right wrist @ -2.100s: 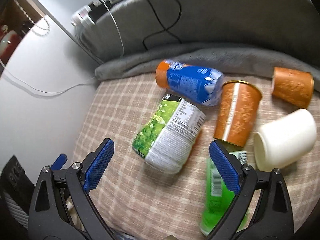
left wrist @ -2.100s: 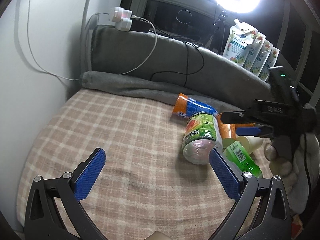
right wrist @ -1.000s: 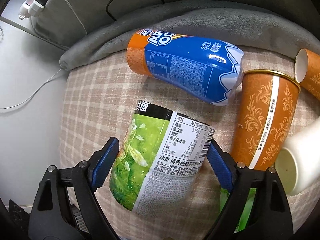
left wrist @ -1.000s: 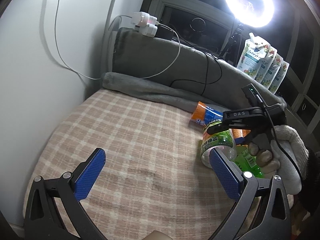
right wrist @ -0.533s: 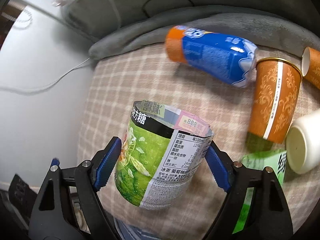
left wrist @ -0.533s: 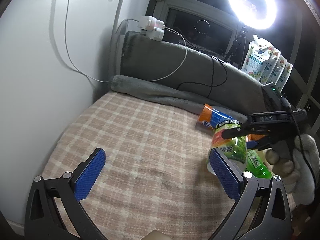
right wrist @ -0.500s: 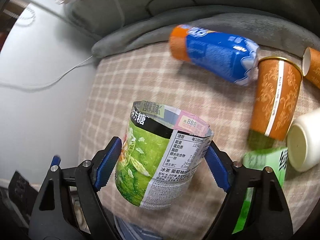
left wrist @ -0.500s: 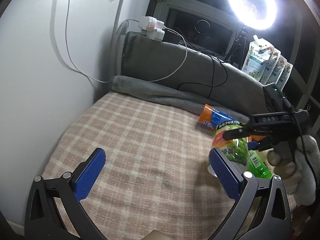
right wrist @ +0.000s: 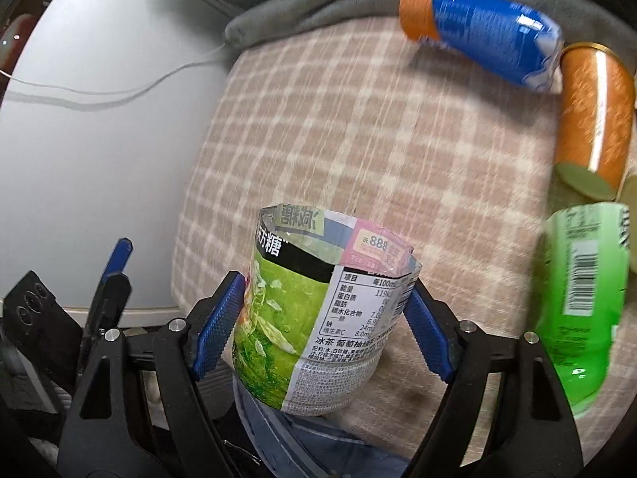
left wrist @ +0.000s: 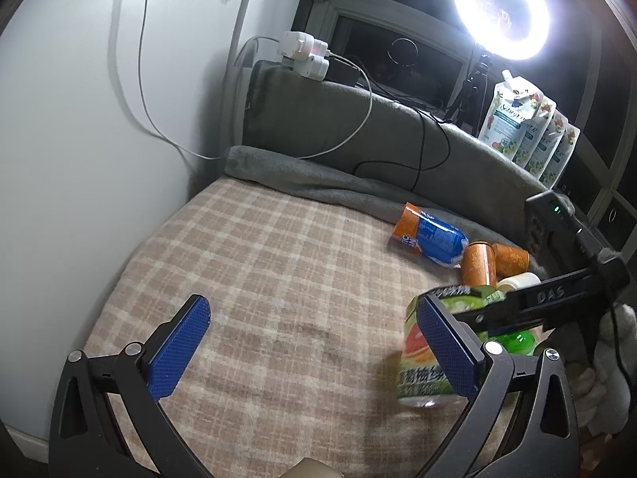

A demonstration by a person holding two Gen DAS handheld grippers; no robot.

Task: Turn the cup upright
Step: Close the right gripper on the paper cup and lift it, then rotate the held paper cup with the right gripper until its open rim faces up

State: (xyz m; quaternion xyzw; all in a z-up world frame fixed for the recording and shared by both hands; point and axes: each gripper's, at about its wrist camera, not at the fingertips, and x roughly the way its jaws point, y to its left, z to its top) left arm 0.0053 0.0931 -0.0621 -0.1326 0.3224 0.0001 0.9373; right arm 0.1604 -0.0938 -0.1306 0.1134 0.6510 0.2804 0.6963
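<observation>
My right gripper (right wrist: 324,326) is shut on a green-labelled cup cut from a plastic bottle (right wrist: 314,318). The cup hangs above the front edge of the plaid cushion (right wrist: 378,127), open end up and tilted a little. In the left wrist view the same cup (left wrist: 422,354) sits behind my right finger, held by the black right gripper (left wrist: 493,314). My left gripper (left wrist: 314,342) is open and empty over the plaid cushion (left wrist: 278,271).
At the right lie a blue and orange bottle (right wrist: 485,28), an orange paper cup (right wrist: 593,119) and a green bottle (right wrist: 577,306). A second orange cup (left wrist: 511,259) and a white cup (left wrist: 517,281) lie behind. A grey blanket (left wrist: 318,183) and cables line the back.
My right gripper has closed on the green-labelled cup, lifted it off the cushion, turned it open end up and carried it toward the front edge. My left gripper stays open.
</observation>
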